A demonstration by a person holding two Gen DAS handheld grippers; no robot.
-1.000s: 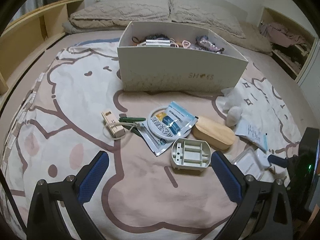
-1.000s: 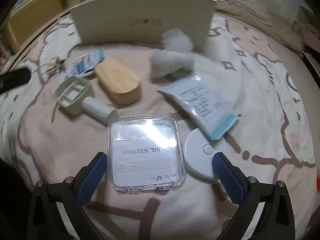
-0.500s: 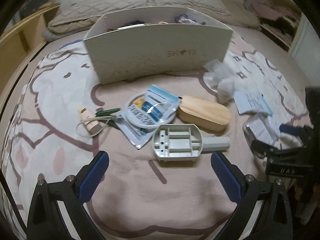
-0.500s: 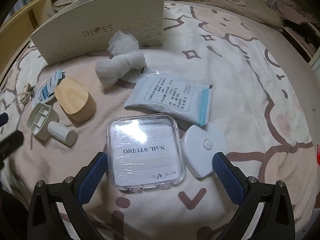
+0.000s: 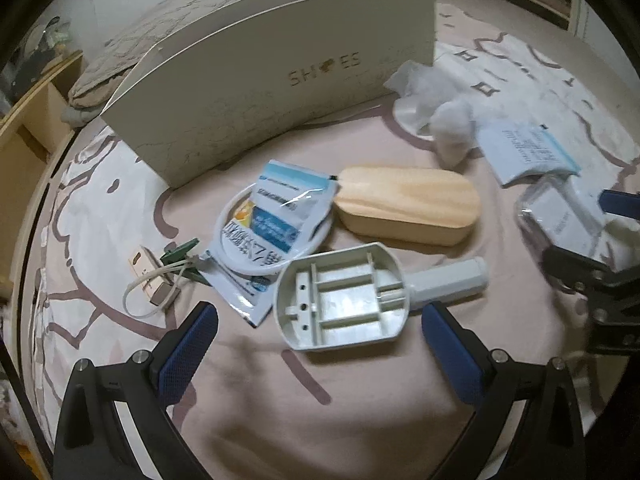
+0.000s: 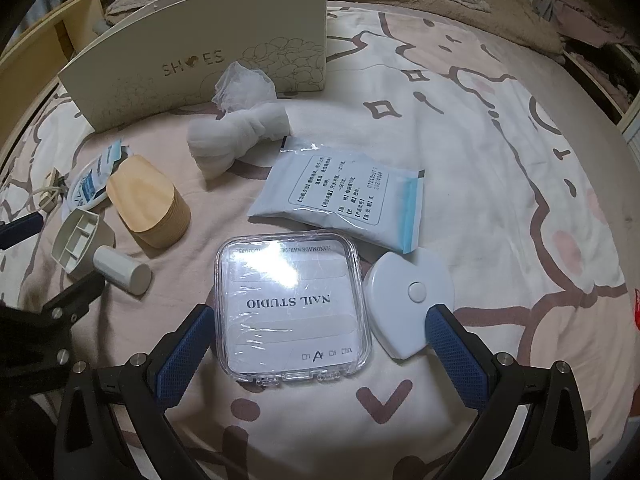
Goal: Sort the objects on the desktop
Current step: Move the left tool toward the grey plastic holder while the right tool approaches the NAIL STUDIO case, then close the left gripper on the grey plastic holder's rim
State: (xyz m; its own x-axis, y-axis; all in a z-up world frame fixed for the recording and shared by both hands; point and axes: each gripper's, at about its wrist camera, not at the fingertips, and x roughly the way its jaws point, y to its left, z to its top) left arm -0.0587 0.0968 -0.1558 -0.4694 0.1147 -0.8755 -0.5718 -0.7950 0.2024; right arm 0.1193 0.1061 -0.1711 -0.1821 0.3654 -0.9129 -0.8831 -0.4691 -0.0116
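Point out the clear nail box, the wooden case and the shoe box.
clear nail box [image 6: 290, 304], right wrist view, middle of lid.
wooden case [image 5: 408, 204], left wrist view, top face.
shoe box [image 5: 280, 92], left wrist view, front wall.

"SHOES", heart in place of the O, on cream box [image 6: 208, 52] front. "NAIL STUDIO", upside down, on clear case [image 6: 292, 304]; a marked "A" by its size checkboxes. White pouch [image 6: 340, 196]: dates partly legible, rest unreadable.
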